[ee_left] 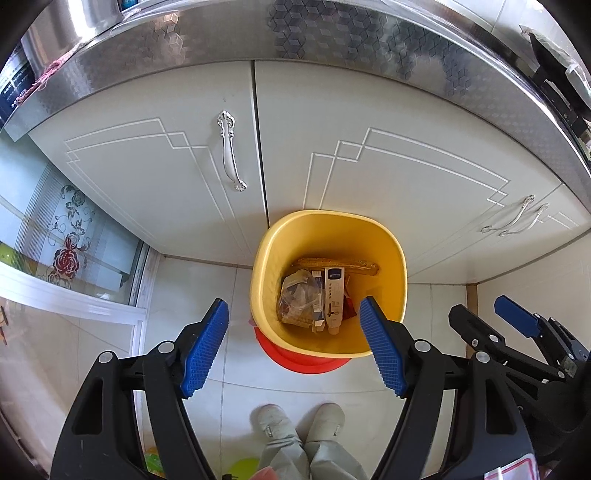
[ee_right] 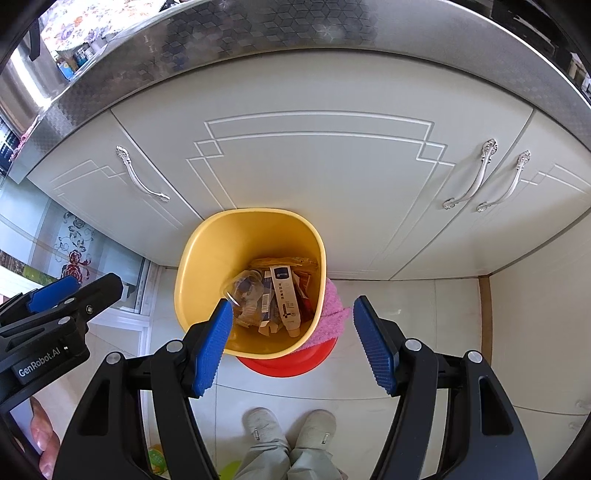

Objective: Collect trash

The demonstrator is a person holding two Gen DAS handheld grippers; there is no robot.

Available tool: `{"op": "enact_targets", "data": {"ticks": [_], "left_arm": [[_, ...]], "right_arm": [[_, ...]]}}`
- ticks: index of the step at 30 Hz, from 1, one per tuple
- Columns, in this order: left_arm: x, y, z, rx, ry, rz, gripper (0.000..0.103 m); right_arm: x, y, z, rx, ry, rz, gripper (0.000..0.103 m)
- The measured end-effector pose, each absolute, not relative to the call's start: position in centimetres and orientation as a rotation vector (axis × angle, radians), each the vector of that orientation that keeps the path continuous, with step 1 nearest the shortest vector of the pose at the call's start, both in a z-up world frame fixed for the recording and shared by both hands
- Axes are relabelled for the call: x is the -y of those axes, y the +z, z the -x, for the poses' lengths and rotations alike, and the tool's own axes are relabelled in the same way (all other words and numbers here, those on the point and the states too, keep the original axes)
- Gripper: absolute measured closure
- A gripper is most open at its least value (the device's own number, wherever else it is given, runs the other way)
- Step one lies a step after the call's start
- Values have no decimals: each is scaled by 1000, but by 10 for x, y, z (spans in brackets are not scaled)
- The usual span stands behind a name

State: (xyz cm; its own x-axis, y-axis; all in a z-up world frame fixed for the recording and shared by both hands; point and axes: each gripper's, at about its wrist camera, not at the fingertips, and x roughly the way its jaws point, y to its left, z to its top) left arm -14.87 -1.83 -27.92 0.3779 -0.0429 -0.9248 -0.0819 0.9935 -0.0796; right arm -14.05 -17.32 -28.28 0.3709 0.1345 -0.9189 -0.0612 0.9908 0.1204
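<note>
A yellow bin (ee_left: 325,218) (ee_right: 251,215) stands on the tiled floor against the cabinets. It holds trash: a white tube (ee_left: 334,295) (ee_right: 287,300), a clear plastic bag (ee_left: 299,293) (ee_right: 245,291) and flat wrappers. My left gripper (ee_left: 293,306) hangs above the bin's near side, open with nothing between its blue pads (ee_left: 205,349). My right gripper (ee_right: 292,305) hovers over the same bin, also open with nothing in it. Each gripper shows in the other's view: the right gripper (ee_left: 484,314) at the right edge, the left gripper (ee_right: 81,288) at the left edge.
A red basin (ee_left: 299,363) (ee_right: 288,365) sits under the bin and a pink cloth (ee_right: 332,314) lies by its right side. White cabinet doors with silver handles (ee_left: 231,151) rise behind, under a steel counter (ee_left: 332,33). The person's slippers (ee_left: 299,421) stand just behind; a glass door (ee_left: 70,236) is left.
</note>
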Motion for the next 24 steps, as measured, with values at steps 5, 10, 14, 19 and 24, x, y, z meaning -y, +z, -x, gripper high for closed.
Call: {"op": "enact_targets", "data": {"ticks": [5,10,14,19,24], "left_arm": [[18,-276,148,-1180,28,114,30],[17,-276,148,-1179,27,114,30],[16,-276,148,-1178,29,116,30],[16,-276,149,-1175,31,115,30],[16,-275,149,-1175,28,114,30]], "right_arm": [[174,-283,140,-1184,130,-69,34],[173,-283,141,-1184,131,-70,34],[173,-282,141,-1182,131,-71,34],[172,-281,141,-1181,134,-70,34],[171,-280,141,-1181,132,-69,34]]}}
